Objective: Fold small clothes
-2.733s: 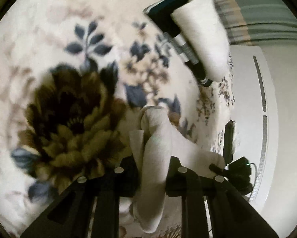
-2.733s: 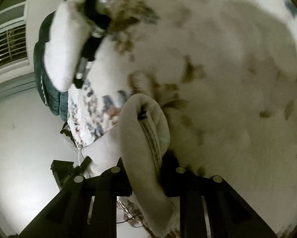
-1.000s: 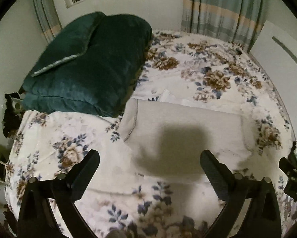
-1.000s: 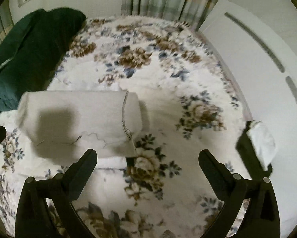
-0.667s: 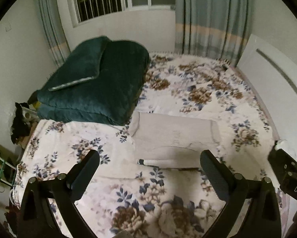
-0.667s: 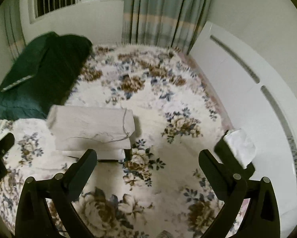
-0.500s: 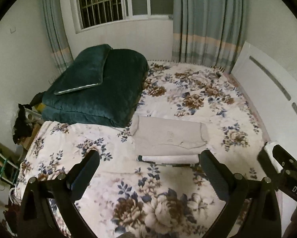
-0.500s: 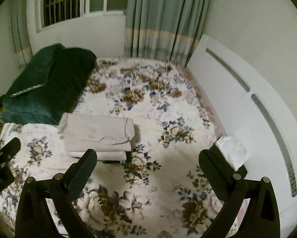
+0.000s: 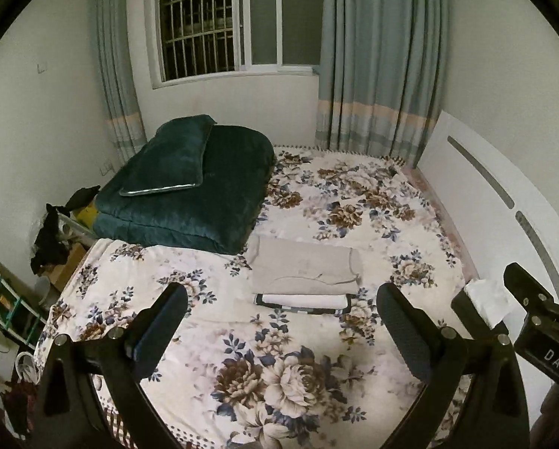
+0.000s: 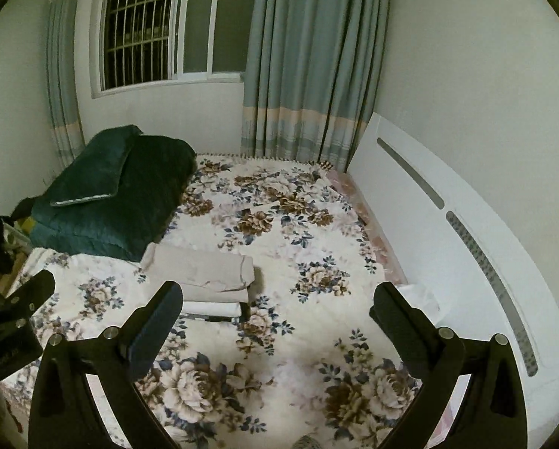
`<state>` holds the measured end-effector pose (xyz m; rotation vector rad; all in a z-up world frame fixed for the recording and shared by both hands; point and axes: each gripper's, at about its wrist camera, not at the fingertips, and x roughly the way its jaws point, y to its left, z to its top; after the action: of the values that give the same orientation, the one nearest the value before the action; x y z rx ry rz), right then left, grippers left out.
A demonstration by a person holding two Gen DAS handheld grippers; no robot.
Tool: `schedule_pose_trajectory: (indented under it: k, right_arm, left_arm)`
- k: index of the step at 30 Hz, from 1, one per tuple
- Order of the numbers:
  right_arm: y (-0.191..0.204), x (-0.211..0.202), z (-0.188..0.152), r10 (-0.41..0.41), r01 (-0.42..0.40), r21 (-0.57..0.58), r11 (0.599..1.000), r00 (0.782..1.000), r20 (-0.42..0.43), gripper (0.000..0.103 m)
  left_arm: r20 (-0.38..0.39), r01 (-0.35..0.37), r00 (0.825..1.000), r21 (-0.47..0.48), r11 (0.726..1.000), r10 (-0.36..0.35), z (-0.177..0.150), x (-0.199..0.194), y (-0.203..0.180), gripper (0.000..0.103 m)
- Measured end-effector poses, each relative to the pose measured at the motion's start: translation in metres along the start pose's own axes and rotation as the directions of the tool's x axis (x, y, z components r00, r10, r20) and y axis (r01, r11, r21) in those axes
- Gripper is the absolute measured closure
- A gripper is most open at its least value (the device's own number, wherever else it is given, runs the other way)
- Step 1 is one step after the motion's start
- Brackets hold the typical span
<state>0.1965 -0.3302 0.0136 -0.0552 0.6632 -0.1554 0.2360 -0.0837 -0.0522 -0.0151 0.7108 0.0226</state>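
Observation:
A folded beige garment [image 9: 303,268] lies on top of a folded white garment with dark trim [image 9: 301,301], stacked in the middle of the floral bed; the stack also shows in the right wrist view [image 10: 204,267]. My left gripper [image 9: 279,321] is open and empty, held high and well back from the stack. My right gripper [image 10: 275,318] is open and empty, also far back; part of it shows at the right edge of the left wrist view [image 9: 533,299].
A folded dark green quilt with a pillow [image 9: 189,183] sits at the bed's far left. A white headboard [image 9: 496,224] runs along the right. Curtains and a barred window [image 9: 219,18] are behind. Clutter and a rack [image 9: 2,299] stand on the floor at left.
Both grippers let go of the beige garment, opened wide, and pulled up and back from the bed. The stack now looks smaller and farther away.

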Motion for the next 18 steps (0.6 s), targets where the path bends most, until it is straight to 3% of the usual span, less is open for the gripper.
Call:
schedule_pose_trajectory:
  k: [18]
  right_arm:
    - [-0.008,-0.045,0.001,0.032,-0.032,-0.002,0.999,0.999,0.025,0.000]
  left_arm:
    - [0.021,-0.003,1.000,-0.004,1.000,0.003,-0.005,-0.038,0.010,0.000]
